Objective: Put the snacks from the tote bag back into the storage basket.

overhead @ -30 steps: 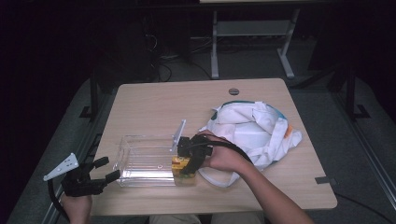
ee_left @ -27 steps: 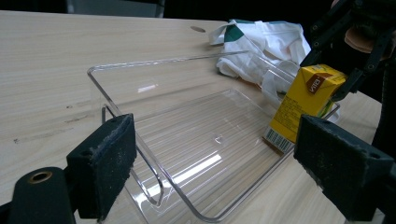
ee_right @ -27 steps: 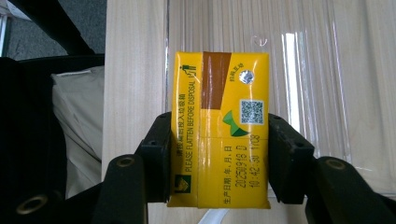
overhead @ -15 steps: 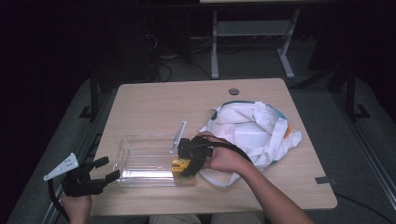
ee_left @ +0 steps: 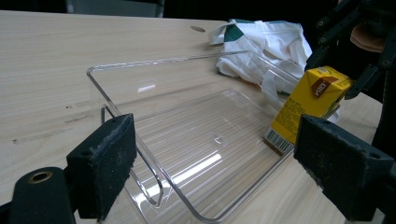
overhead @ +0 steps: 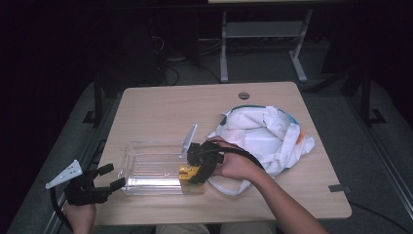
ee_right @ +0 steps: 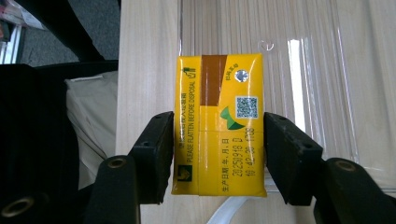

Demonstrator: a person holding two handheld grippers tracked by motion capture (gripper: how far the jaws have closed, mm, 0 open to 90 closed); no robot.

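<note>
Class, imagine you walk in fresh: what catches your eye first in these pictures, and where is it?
The bright yellow drink carton, clamped in the right gripper at the right end of the clear plastic tray. Next, the crumpled white bag right of the tray, and the left gripper, open at the tray's left end.

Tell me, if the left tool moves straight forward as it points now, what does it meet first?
Probably the clear plastic tray: its near end wall lies between the open left tool jaws. The yellow juice carton is farther along, though depth is uncertain.
</note>
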